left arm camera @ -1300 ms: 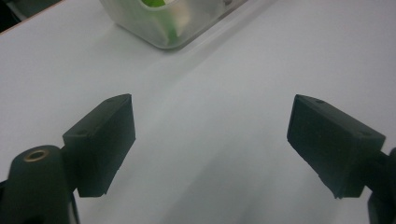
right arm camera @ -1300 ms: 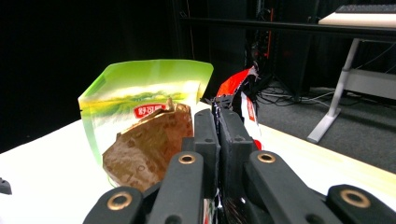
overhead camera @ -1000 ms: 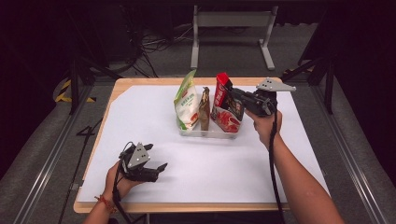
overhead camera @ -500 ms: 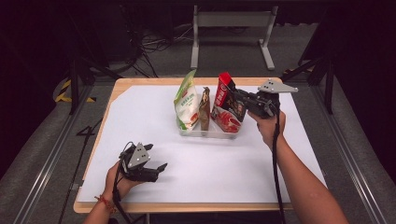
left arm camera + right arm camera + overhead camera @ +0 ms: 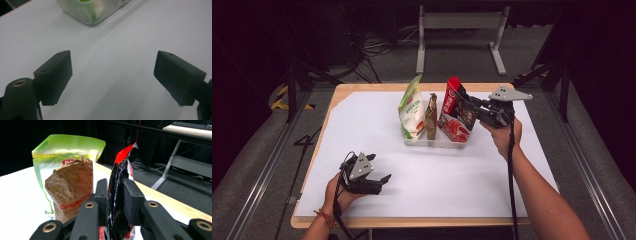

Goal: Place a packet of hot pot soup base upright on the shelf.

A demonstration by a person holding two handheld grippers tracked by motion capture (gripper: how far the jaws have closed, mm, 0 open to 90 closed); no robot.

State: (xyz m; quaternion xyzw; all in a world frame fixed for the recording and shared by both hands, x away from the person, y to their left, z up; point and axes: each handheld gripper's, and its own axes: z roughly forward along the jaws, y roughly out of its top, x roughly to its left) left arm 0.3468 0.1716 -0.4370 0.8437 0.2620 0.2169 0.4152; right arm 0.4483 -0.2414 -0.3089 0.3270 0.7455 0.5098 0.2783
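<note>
Three packets stand upright in the clear bin (image 5: 432, 142) near the far middle of the white surface (image 5: 462, 185): a green pouch (image 5: 411, 107) at its left end, a brown packet (image 5: 431, 116) in the middle, and a red-and-black packet (image 5: 456, 112) at its right end. The right gripper (image 5: 468, 106) is at that last packet, and what has just changed is its hold: its jaws have just been opening, while the hand itself sits where it was a second ago in the high view. In the right gripper view the fingers (image 5: 131, 200) are parted a little, with the red-and-black packet (image 5: 120, 182) between them; a thin gap shows beside the foil, so they look to be slackening off it, though whether one pad yet brushes the packet is hard to tell. My reading is that the packet has been set into the bin and is now being let go, so placing it is all but finished; what remains is to spread the fingers enough to draw back without dragging the torn top along or tipping the packet against the brown one. The left gripper (image 5: 379, 181) rests low on the near left of the surface, well apart from the bin, its fingers (image 5: 53, 75) spread wide with nothing between them, exactly as it lay before.
</note>
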